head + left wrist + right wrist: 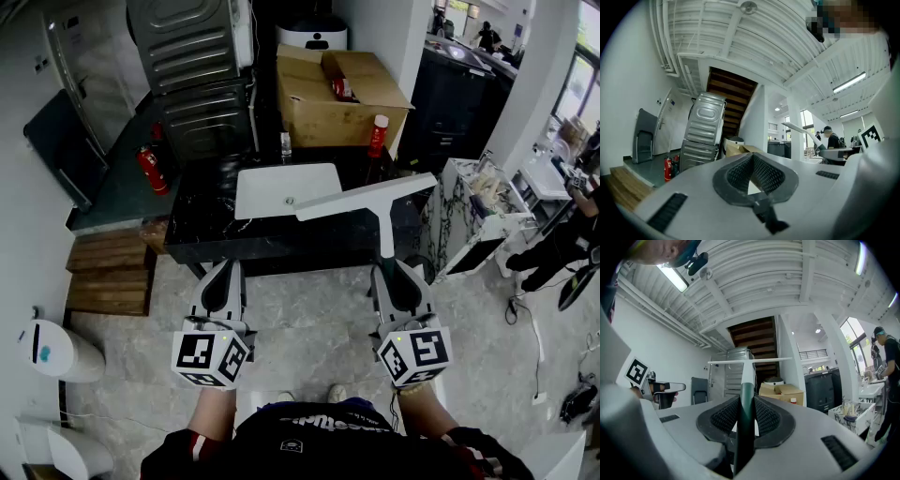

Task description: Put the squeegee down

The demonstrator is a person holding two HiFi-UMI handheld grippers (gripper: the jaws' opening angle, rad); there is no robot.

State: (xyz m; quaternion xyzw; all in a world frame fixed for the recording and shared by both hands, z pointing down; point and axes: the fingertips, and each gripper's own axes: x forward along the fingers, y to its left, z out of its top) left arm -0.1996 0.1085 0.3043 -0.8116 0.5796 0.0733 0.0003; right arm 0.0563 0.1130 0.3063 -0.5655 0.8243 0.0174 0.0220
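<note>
The squeegee (366, 198) has a long white blade on a white neck with a dark green handle. My right gripper (394, 274) is shut on that handle, and the blade hangs level above the near right part of the black table (202, 236). In the right gripper view the handle (743, 404) runs straight up between the ribbed pads (723, 417), with the blade crosswise at the top. My left gripper (223, 277) is held beside it, in front of the table's near edge, shut with nothing in it. From the left gripper view the squeegee (801, 130) shows at the right.
A white flat board (281, 187) lies on the table under the blade's left end. Behind it are a small bottle (285, 143), a red bottle (378, 136) and an open cardboard box (328, 103). Wooden steps (108, 272) and a fire extinguisher (150, 169) are on the left, a white cart (469, 217) on the right.
</note>
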